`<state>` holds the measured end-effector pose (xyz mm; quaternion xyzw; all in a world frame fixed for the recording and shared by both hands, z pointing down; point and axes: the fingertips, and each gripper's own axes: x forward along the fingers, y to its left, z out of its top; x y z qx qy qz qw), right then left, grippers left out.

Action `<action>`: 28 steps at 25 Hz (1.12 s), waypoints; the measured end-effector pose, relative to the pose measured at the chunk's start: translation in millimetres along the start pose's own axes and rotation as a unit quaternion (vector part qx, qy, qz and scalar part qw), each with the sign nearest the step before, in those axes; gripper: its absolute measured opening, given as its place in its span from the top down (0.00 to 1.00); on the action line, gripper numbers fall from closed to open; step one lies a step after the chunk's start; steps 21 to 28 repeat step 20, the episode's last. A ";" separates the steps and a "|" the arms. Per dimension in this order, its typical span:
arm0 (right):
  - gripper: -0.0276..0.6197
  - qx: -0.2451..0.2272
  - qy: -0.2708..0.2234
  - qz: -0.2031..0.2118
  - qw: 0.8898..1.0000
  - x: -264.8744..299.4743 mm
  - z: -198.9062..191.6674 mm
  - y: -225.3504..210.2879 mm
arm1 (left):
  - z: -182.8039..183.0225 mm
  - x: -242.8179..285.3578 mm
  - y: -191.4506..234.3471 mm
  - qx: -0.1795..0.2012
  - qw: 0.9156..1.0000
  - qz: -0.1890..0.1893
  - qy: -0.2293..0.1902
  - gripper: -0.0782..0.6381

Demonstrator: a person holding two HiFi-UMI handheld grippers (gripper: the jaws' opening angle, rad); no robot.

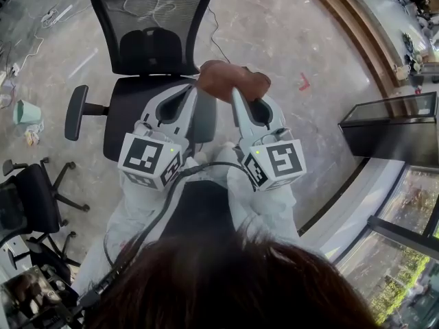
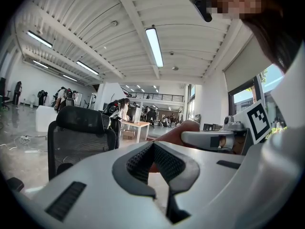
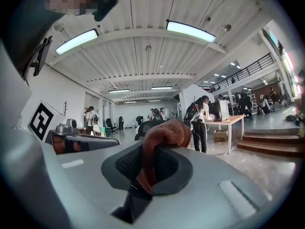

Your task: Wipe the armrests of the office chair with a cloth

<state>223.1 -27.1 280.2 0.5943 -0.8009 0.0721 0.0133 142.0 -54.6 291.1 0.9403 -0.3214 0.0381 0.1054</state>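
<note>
Right hand-held gripper (image 1: 235,93) pinches the brown cloth (image 1: 230,79) above the office chair (image 1: 147,26); left hand-held gripper (image 1: 191,92) seems pressed together.

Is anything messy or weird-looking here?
Nothing looks broken or spilled. The one funny thing is the brown cloth. It is scrunched into a lump, pinched in the right gripper over the office chair, not lying on the armrest.
</note>
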 end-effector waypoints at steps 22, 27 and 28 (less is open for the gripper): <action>0.91 0.014 0.001 0.004 1.000 -2.2 -2.3 -1.2 | -3.8 -1.9 -0.6 -0.002 1.000 -0.003 0.006 0.89; 0.91 0.014 0.001 0.004 1.000 -2.2 -2.3 -1.2 | -3.8 -1.9 -0.6 -0.002 1.000 -0.003 0.006 0.89; 0.91 0.014 0.001 0.004 1.000 -2.2 -2.3 -1.2 | -3.8 -1.9 -0.6 -0.002 1.000 -0.003 0.006 0.89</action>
